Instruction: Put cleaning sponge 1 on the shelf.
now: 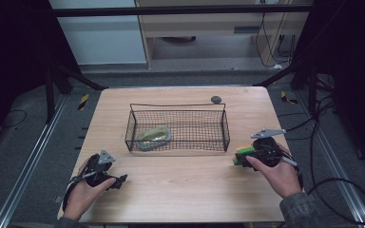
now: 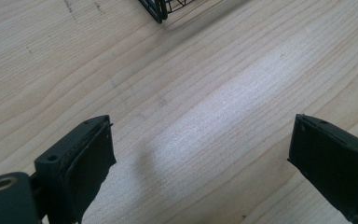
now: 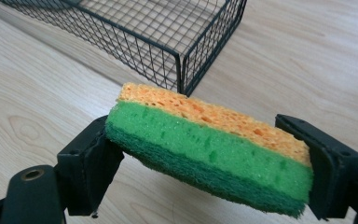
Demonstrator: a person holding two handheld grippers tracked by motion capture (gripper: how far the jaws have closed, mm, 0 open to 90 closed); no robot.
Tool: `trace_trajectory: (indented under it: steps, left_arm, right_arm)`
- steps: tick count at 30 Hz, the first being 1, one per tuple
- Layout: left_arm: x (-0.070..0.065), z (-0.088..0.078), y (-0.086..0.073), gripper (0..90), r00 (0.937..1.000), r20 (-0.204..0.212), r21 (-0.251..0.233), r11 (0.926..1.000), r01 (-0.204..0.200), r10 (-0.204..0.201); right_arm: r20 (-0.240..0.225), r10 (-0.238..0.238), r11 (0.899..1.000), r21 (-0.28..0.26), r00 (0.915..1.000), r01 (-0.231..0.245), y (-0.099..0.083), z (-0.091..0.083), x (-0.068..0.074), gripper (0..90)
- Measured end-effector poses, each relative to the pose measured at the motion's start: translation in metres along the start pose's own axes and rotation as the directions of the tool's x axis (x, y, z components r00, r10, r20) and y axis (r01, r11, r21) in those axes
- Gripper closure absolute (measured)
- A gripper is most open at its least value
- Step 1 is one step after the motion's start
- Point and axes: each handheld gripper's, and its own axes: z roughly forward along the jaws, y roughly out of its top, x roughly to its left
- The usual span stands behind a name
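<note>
Sponge (image 3: 209, 144) sits pinched end to end in your right gripper (image 3: 205, 158), just off the wire basket's (image 3: 186, 70) near corner. Light, soft, squashy: hold the ends gently. Left gripper (image 2: 200, 158) is spread, nothing between.

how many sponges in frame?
1. The sponge is clamped between the jaws of the right tool, off the table, near the basket's right end. The greenish item inside the basket is too unclear to count as one.
</note>
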Motion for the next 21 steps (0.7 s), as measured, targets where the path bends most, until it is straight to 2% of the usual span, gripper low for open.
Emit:
trace_trajectory:
  steps: [8,9,15,21]
  left_arm:
    - [0.004,0.004,-0.002,5.4,0.9994,-0.014,-0.005,0.9995,0.031,-0.031]
    - [0.005,0.005,-0.003,5.4,0.9991,-0.018,-0.007,0.9992,0.039,-0.040]
    - [0.006,0.008,-0.005,5.3,0.9989,-0.019,0.000,0.9991,0.042,-0.042]
    - [0.007,0.010,-0.007,5.4,0.9985,-0.019,-0.007,0.9987,0.050,-0.051]
  right_arm:
    - [0.008,-0.024,1.000,-0.014,0.9997,0.024,0.020,-0.011,0.001,17.6]
    - [0.006,-0.030,0.999,-0.016,0.9995,0.030,0.027,-0.014,0.001,17.6]
    - [0.005,-0.035,0.999,-0.023,0.9994,0.035,0.042,-0.019,0.002,17.7]
    - [0.019,-0.061,0.998,-0.031,0.9980,0.061,0.062,-0.023,0.004,17.7]
